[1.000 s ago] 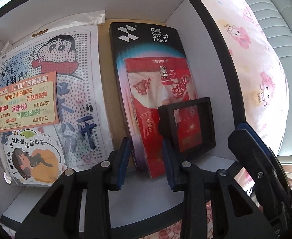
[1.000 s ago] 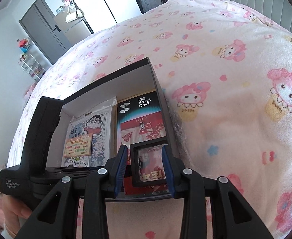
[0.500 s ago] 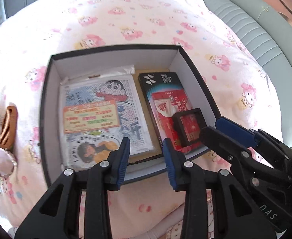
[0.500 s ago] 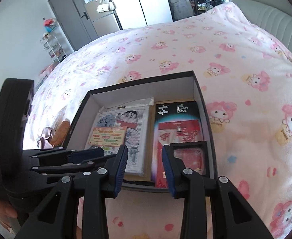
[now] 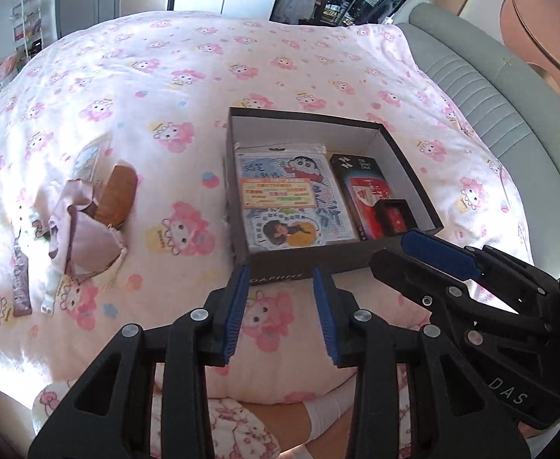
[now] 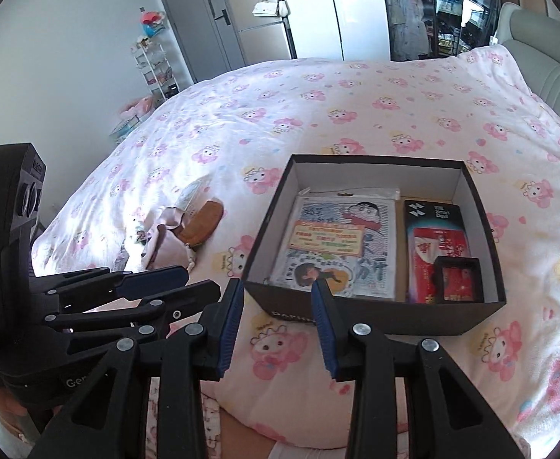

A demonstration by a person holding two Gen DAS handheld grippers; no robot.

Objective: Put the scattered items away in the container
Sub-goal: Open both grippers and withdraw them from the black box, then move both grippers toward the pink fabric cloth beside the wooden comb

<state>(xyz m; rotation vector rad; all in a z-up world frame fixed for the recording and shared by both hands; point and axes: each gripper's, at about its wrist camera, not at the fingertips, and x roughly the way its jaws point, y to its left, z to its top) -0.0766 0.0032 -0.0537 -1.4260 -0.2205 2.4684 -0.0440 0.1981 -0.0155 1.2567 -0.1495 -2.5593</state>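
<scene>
The box holds a cartoon sheet and black packet (both grippers' jaws apart, empty).

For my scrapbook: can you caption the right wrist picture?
Empty tongs hover before the box on a pink bed, comb waiting.

The printed lettering on the black cardboard box's near wall is partly covered by the right gripper's blue-padded fingers. Text on the orange label is too small to read. The pale fabric bundle overlaps the brown wooden comb, and the small items beside it cannot be identified.
</scene>
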